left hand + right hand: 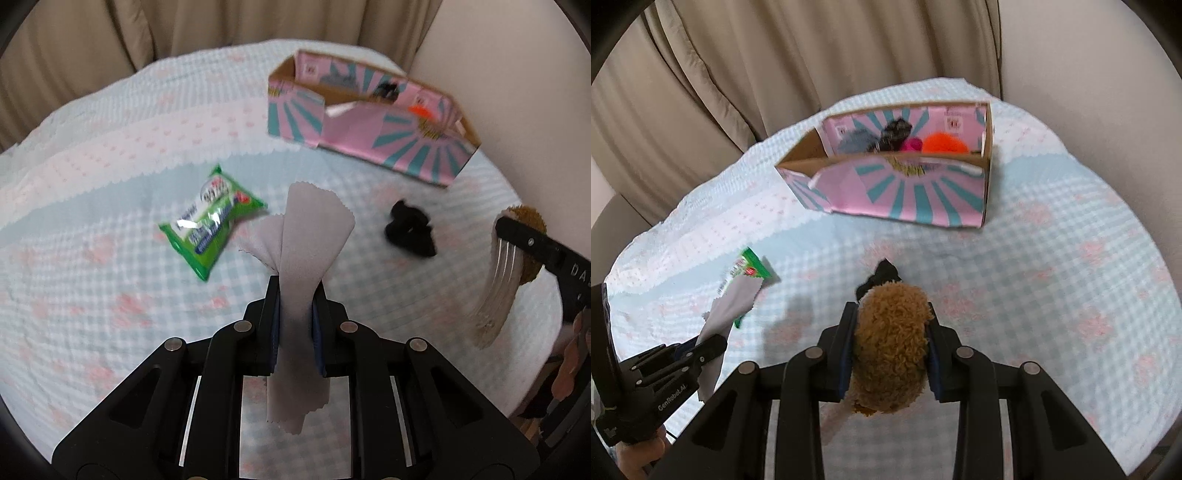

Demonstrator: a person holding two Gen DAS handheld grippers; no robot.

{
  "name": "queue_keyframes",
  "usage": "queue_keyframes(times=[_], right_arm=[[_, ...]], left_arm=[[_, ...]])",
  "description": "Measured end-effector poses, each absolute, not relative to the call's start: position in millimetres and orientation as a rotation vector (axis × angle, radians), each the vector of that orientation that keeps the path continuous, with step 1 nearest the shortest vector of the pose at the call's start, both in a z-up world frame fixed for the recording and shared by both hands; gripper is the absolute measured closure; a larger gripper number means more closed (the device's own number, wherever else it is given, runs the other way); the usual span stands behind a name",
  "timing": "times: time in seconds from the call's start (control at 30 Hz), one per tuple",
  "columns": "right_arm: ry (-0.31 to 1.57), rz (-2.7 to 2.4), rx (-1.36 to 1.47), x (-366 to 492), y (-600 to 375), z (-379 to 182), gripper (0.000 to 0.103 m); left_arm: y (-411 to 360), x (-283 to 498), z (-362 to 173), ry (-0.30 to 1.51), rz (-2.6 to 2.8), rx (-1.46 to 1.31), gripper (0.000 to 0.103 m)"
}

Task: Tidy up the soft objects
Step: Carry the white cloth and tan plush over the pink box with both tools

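Observation:
My left gripper (297, 291) is shut on a grey cloth (310, 236) and holds it above the table; it also shows in the right wrist view (701, 350) with the grey cloth (738, 299). My right gripper (892, 317) is shut on a brown fuzzy plush (892, 339); the plush also shows in the left wrist view (526, 240) at the far right. A pink and teal cardboard box (905, 192) stands at the back with an orange soft item (943, 144) and dark ones inside. A black scrunchie (410, 229) lies on the cloth.
A green wipes packet (210, 218) lies left of centre on the checked tablecloth (110, 295). Beige curtains (775, 74) hang behind the round table. The table's edge curves close on the right, by a pale wall.

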State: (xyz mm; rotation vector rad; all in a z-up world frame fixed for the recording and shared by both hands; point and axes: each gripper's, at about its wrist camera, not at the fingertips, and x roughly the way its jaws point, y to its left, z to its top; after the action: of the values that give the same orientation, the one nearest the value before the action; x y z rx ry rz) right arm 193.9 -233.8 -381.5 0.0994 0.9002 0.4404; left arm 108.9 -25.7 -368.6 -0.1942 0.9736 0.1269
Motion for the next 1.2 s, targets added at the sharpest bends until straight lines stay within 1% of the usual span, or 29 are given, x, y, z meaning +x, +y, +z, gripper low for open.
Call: queue_keyframes(times=[0.3,0.63,0.9,1.03,1.2], right_arm=[[0.861,0.348,0.136,159.4,-218.6,-304.6,0.073],[0.826,0.299,0.197,135.6,-191.5,-226.1,0.073],[0.763,0.316,0.192,147.7,-178.6,-169.5,0.073],[0.752,0.329,0.202,173.8,-184.4,-152.6,0.073],[0.754,0.355,0.197,221.4,-195.4,-140.9,0.073]], left_arm=[[13.2,96.3,-275.4,0.873,0.057,-0.183,0.090],[42.6,94.7,-189.0,0.808,0.002,-0.182,0.090],[36.1,133.5,-145.8,0.789,-0.033,-0.175,0.090],[28.7,168.3,-129.9,0.787,-0.031,-0.186,0.090],[13.9,213.4,-123.0,0.793,-0.011,-0.183,0.090]])
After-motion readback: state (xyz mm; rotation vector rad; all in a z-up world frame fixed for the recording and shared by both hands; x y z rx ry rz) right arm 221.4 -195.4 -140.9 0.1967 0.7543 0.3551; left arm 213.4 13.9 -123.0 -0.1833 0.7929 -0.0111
